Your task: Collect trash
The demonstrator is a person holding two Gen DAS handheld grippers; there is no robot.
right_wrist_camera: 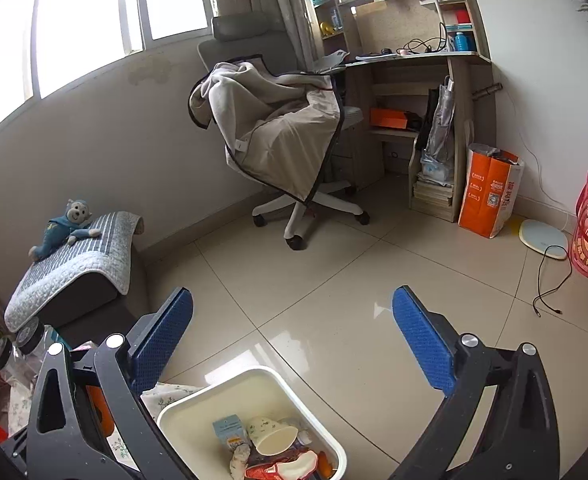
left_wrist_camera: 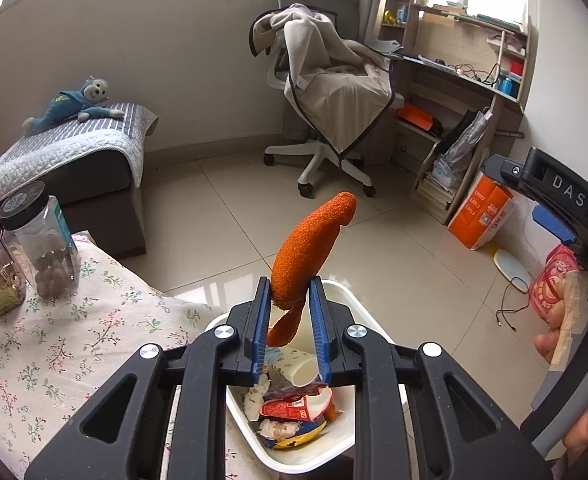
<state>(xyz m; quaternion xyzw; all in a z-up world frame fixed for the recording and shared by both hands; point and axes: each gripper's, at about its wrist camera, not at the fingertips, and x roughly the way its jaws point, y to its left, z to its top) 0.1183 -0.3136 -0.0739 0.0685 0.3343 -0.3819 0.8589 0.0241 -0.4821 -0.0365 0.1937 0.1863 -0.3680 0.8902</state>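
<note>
My left gripper (left_wrist_camera: 290, 284) is shut on an orange fuzzy piece of trash (left_wrist_camera: 313, 240), which sticks up past the blue pads and hangs down a little behind them. It is held over a white bin (left_wrist_camera: 335, 446) on the floor beside the table. The bin (right_wrist_camera: 230, 384) holds a paper cup (right_wrist_camera: 272, 436), crumpled wrappers (left_wrist_camera: 290, 404) and tissue. My right gripper (right_wrist_camera: 292, 296) stands wide open above the bin's far side with nothing between its fingers. In the left wrist view it shows at the right edge (left_wrist_camera: 553, 192), held by a hand (left_wrist_camera: 561, 320).
A table with a floral cloth (left_wrist_camera: 54, 340) carries two plastic jars (left_wrist_camera: 42, 240) at the left. A padded stool with a toy monkey (right_wrist_camera: 70, 224), a blanket-draped office chair (right_wrist_camera: 286, 132), a desk (right_wrist_camera: 413, 60), an orange bag (right_wrist_camera: 489, 192) and a floor cable (right_wrist_camera: 549, 280) lie beyond.
</note>
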